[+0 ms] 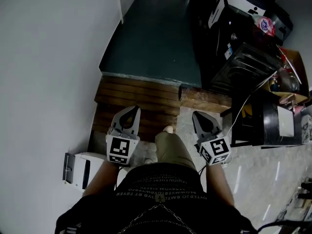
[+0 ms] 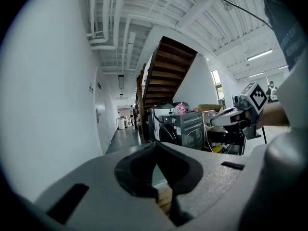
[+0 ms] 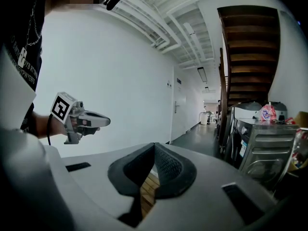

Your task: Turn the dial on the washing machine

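Observation:
I stand on a wooden step (image 1: 141,99) and hold both grippers out in front of me, far from the appliances. My left gripper (image 1: 131,111) is shut with nothing between its jaws, and the left gripper view shows its tips (image 2: 155,144) meeting. My right gripper (image 1: 199,115) is shut and empty too, its pads closed together (image 3: 154,146). A row of dark washing machines (image 1: 234,18) stands ahead on the right. In the right gripper view they (image 3: 243,131) show a small round knob (image 3: 243,130) on the front. Each gripper sees the other: the right one (image 2: 236,117) and the left one (image 3: 79,121).
A steel-fronted appliance (image 1: 242,65) stands closer on the right, with a black cart and boxes (image 1: 280,116) beside it. A white wall (image 1: 48,67) runs along the left, with a small white box (image 1: 80,168) at its foot. A dark green floor (image 1: 156,38) leads down a corridor under a wooden staircase (image 2: 166,76).

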### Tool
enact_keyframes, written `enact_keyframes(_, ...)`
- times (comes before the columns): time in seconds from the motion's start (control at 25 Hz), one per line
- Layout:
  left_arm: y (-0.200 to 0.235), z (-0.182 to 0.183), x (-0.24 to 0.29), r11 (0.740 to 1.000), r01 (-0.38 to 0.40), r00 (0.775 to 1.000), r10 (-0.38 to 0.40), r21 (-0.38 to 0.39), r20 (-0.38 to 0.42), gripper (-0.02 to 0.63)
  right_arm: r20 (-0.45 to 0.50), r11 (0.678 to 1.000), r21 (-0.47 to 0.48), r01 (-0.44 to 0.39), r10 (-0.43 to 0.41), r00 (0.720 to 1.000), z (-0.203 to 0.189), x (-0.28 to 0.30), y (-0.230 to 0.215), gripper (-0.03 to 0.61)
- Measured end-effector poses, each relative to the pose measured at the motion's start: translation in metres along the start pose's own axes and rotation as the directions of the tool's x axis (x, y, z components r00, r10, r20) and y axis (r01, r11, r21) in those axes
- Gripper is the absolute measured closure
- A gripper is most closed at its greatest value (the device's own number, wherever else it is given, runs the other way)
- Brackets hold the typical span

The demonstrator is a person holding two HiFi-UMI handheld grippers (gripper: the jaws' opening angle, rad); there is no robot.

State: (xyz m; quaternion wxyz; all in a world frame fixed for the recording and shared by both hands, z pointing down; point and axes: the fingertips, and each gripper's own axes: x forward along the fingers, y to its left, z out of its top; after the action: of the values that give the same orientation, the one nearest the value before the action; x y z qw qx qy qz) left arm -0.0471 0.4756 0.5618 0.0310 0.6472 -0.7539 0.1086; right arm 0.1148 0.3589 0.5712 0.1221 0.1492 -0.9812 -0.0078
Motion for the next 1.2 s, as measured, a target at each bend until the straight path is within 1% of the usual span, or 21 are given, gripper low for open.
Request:
enact_keyframes(0.2,0.017,0.002,0.058,0.999,0.026,1.0,-0.026,0.018,-0.004,0.607,-0.016,0.999,0.035,0.003,-0.002,1.0,-0.008,0.05,-0.04,0.581)
enact_keyframes(0.4,0.046,0.014,0.134,1.0,0.026,1.0,-0.026,0.003,-0.014,0.607,-0.043,0.999,0.047,-0.01,0.012,0.999,-0.004,0.104,-0.09,0.581)
enact_keyframes(0.48,0.054,0.023,0.168,1.0,0.031,0.999,-0.031,0.0,-0.015,0.607,-0.046,0.999,0.048,-0.01,0.012,0.999,0.003,0.124,-0.119,0.581)
enact_keyframes(0.64,0.073,0.046,0.239,0.999,0.029,1.0,-0.029,0.027,-0.008,0.607,-0.05,0.999,0.034,-0.021,0.023,0.998,0.019,0.162,-0.181,0.581)
enact_keyframes(0.76,0.086,0.068,0.29,0.999,0.032,0.999,-0.032,0.014,-0.011,0.607,-0.062,0.999,0.047,-0.027,0.03,0.998,0.034,0.191,-0.227,0.581)
enact_keyframes(0.84,0.09,0.084,0.317,0.999,0.043,0.999,-0.042,0.019,-0.005,0.607,-0.071,0.998,0.053,-0.043,0.046,0.996,0.044,0.206,-0.249,0.581)
enact_keyframes(1.04,0.088,0.121,0.364,0.996,0.068,0.998,-0.068,0.055,-0.014,0.607,-0.072,0.996,0.067,-0.059,0.064,0.995,0.07,0.229,-0.292,0.581)
enact_keyframes(1.2,0.085,0.134,0.38,0.997,0.076,0.995,-0.075,0.01,-0.064,0.607,-0.077,0.994,0.084,-0.066,0.072,0.994,0.084,0.235,-0.31,0.581)
